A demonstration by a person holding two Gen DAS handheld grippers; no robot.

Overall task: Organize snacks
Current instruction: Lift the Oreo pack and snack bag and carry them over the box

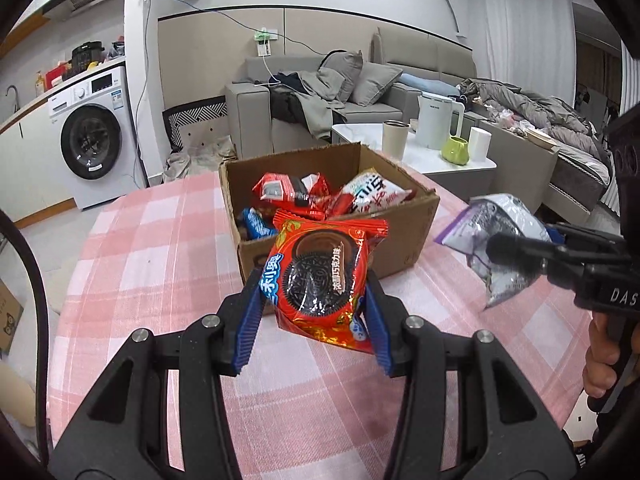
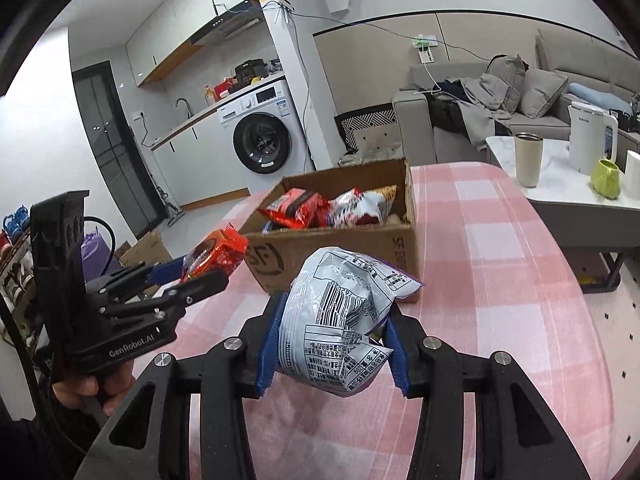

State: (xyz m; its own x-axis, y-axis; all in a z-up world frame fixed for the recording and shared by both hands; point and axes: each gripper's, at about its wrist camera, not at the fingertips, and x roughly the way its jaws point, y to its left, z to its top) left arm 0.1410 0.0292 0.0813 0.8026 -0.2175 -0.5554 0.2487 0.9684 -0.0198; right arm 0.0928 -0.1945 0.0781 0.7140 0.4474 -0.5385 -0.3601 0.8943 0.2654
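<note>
Two grippers each hold a snack packet above the pink checked tablecloth (image 1: pixel 160 240), both on the near side of the open cardboard box (image 1: pixel 400 236) that serves as the landmark. The left gripper (image 1: pixel 316 280) pinches a red cookie packet (image 1: pixel 324 276) between its blue pads (image 1: pixel 250 320); the packet stands roughly upright, its top edge overlapping the box's near wall in the left wrist view, though it is not clear whether it touches the cardboard. In the right wrist view this same packet sits to the left of the box's near corner, clear of the cloth. The right gripper (image 2: pixel 334 320) clamps a crumpled white packet printed with a barcode (image 2: pixel 344 320), a purple edge showing at its side. That packet hangs just in front of the box's near wall, also off the cloth. From the left wrist view it lies to the right of the box, apart from it.

Inside the box lie several packets: a red wrapper (image 1: pixel 288 192) toward the far left, a white and red bag (image 1: pixel 376 194) toward the far right, and a blue packet (image 1: pixel 256 224) against the near left wall. Beyond the box stand a white low table (image 1: pixel 440 160), a grey sofa (image 1: pixel 360 92) and, to the left, a washing machine (image 1: pixel 96 136).
</note>
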